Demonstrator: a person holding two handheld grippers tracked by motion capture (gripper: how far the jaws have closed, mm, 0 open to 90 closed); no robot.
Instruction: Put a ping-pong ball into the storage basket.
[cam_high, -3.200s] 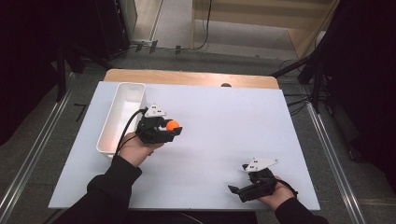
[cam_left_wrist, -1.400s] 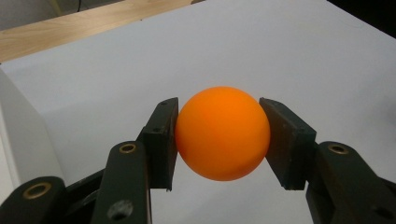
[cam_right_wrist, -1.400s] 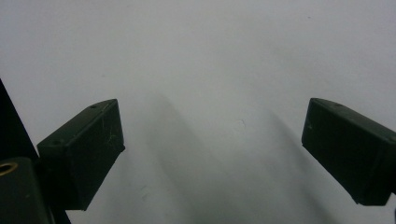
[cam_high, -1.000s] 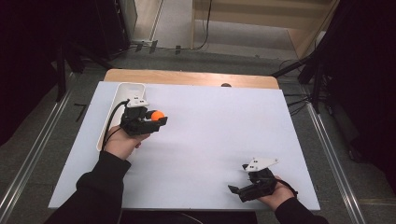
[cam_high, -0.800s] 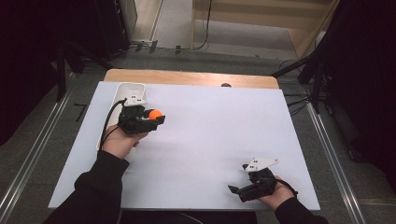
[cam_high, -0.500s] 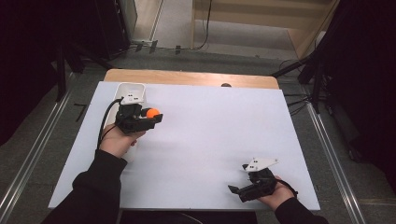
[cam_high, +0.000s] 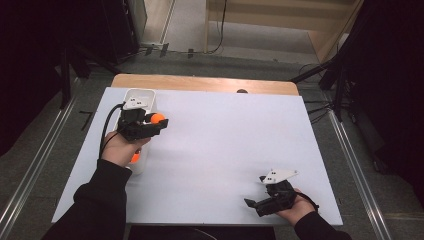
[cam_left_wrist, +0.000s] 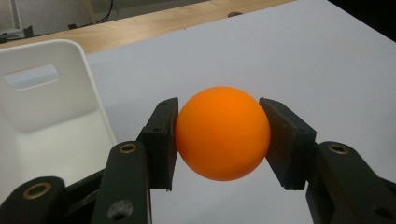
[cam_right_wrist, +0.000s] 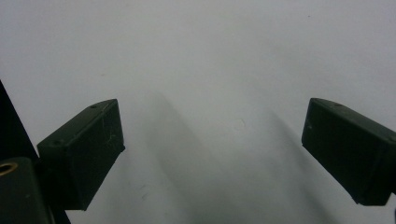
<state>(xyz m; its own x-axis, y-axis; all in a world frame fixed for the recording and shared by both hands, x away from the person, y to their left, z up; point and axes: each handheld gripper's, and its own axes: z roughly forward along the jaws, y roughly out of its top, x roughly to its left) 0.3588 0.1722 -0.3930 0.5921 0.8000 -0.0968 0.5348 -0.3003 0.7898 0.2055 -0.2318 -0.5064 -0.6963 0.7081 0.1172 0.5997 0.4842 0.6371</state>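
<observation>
At the desk's left side: the work is seen there, beside the white bin.
Left claw (cam_left_wrist: 219, 135): it is clamped on the orange ball, one black pad pressed to each side; in the high view it (cam_high: 161, 123) is held by the person's left hand above the bin's right edge.
Orange ball (cam_left_wrist: 222, 132): it is gripped between the pads and held clear of the desk, just right of the bin; in the high view it (cam_high: 157, 119) is seen at the claw's tip.
White bin (cam_left_wrist: 95, 100): it is set along the desk's left edge (cam_high: 146, 95); a slot handle is seen in its end wall, and something orange (cam_high: 134, 158) is glimpsed in it below the left hand.
Right claw (cam_right_wrist: 212, 144): it is spread wide with nothing between its pads, over bare white surface; in the high view it (cam_high: 251, 204) is held low at the near right corner, well apart from the ball.
Desk (cam_high: 230, 145): a white top is seen, with a wooden strip along its far edge.
</observation>
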